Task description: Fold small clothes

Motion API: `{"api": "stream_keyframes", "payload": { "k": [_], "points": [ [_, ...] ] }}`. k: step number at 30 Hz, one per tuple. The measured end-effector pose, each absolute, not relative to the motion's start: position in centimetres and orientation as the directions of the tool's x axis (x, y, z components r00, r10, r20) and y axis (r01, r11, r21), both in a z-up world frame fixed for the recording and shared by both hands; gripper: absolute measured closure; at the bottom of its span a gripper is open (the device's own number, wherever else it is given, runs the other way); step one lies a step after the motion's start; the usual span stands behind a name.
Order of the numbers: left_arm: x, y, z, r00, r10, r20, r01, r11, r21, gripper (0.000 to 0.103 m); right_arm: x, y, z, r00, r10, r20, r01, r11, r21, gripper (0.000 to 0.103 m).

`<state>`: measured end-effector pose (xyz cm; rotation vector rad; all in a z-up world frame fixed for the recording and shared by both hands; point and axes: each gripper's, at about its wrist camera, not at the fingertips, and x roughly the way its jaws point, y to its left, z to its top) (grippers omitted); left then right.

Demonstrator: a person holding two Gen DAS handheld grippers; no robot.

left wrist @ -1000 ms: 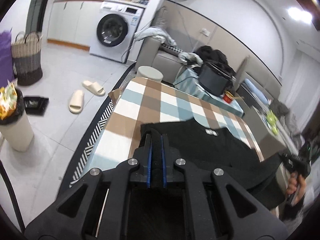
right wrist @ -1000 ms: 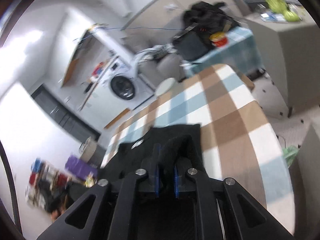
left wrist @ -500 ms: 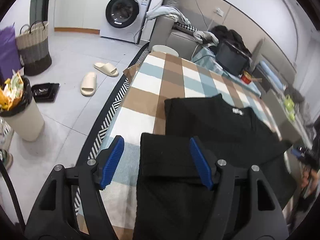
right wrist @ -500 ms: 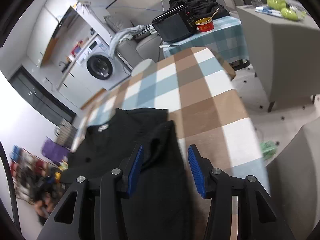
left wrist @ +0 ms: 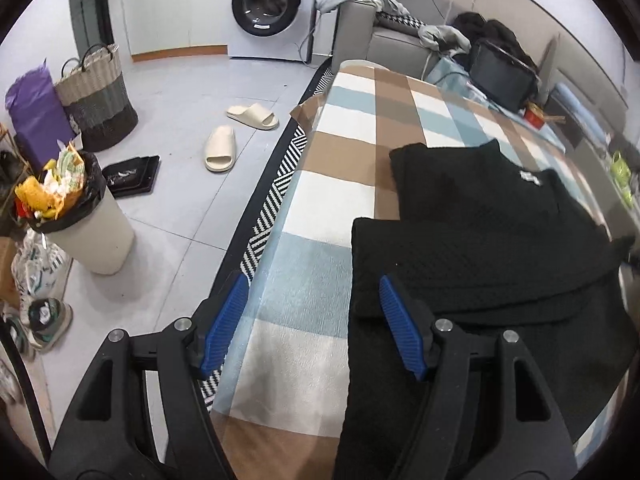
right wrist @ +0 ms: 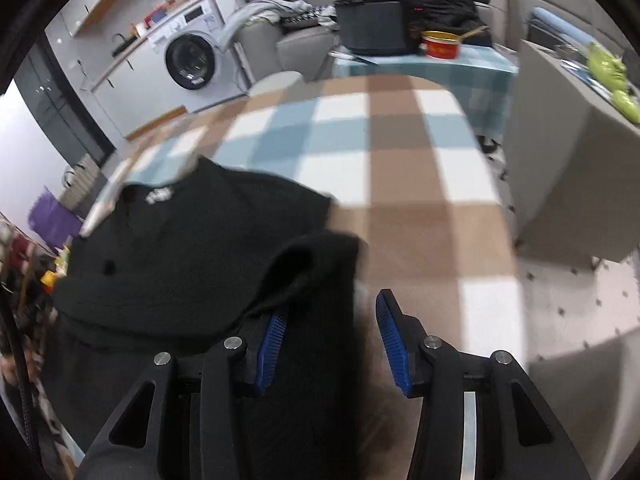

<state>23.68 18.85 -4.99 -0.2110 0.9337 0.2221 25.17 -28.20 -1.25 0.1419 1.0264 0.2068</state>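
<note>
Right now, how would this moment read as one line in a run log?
task: fold small clothes | left gripper: open, empty | right gripper: open, empty | black garment: lying on checked tablecloth, near part folded over

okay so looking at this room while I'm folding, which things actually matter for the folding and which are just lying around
Part of the job:
- black garment, lying partly folded
- checked table under it
- left hand-held gripper, open
- right hand-held gripper, open

Just lying about:
- slippers on the floor
- full waste bin
- woven basket
- washing machine
- red bowl
</note>
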Motion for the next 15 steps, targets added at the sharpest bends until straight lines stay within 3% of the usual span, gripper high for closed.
{"api": "stream_keyframes", "payload": {
  "k": [4, 11, 15],
  "points": [
    [23.8, 18.8, -4.7, 0.572, 0.105, -0.814, -0.267, 0.962, -0.063, 0.037, 28.1, -29.2, -0.9, 0.540, 0.289, -0.791, 0.010, 0.937, 0.349, 0.056],
    [22.3, 20.5, -4.9, 0.540, 0.114, -0.834, -0.314, 0.947, -0.074, 0.037, 28.9, -29.9, -1.5, 0.503, 0.261, -0.824, 0.036, 0.946, 0.322, 0.056],
    [21.5, 19.8, -5.7, 0.520, 0.102, -0.848, -0.264, 0.963, -0.046, 0.037, 29.7, -29.6, -2.1, 0.492, 0.255, -0.832, 0.034, 0.950, 0.311, 0.056]
  ]
}}
